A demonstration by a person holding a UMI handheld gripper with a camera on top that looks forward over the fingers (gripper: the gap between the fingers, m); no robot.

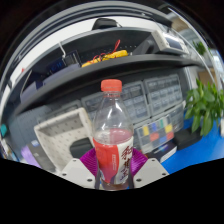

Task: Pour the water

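Observation:
A clear plastic bottle (113, 135) with an orange-red cap, a red and white label and reddish liquid stands upright between my fingers. My gripper (112, 170) is shut on the bottle's lower part, and the magenta pads (88, 162) press on both its sides. The bottle seems lifted, with no surface showing under it. Its base is hidden behind the fingers.
Behind the bottle runs a dark shelf (90, 80) with boxes and small items on top. A white mesh basket (62, 132) sits to the left, white drawer units (155, 100) behind, a green plant (206, 105) to the right, and a blue surface (195, 152) below it.

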